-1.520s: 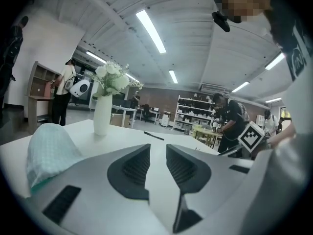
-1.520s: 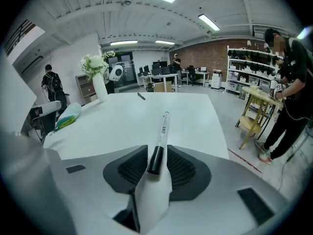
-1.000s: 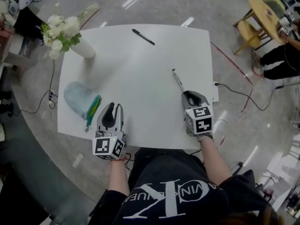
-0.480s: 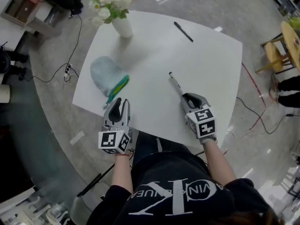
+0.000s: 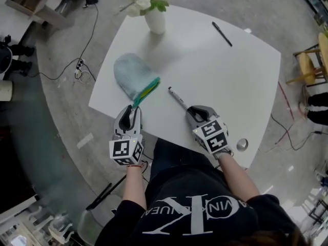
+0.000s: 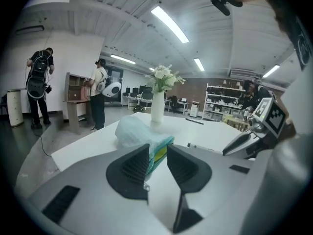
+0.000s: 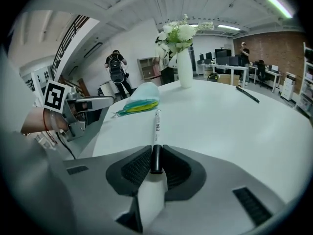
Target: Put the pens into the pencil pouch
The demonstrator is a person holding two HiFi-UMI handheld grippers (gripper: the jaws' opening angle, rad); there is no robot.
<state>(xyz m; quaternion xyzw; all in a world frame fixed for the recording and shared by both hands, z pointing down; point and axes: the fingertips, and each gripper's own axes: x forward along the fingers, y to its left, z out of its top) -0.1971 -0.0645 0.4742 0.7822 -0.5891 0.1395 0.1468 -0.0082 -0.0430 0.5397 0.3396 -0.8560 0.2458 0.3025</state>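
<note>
1. The white pen is over the near middle of the table; its black capped end is clamped between the pads of the right gripper, whose jaws are closed tight on it; the white barrel sticks out ahead of them; whether its tip touches the tabletop I cannot tell.
2. The pencil pouch, pale blue with a green and yellow zip edge, lies flat on the left part of the table; the zip edge faces the person; the held pen's free tip is near that edge but apart from it.
3. The left gripper is at the table's near left edge, right at the end of the pouch's zip edge; its jaws stand apart and have just been opening; the green edge shows in the gap between them, but the pads do not press on it.
4. A black pen lies alone near the far right corner, well apart from the pouch and both grippers.
5. A white vase of flowers stands at the far edge, just beyond the pouch.
6. The person's black shirt fills the bottom of the head view.
</note>
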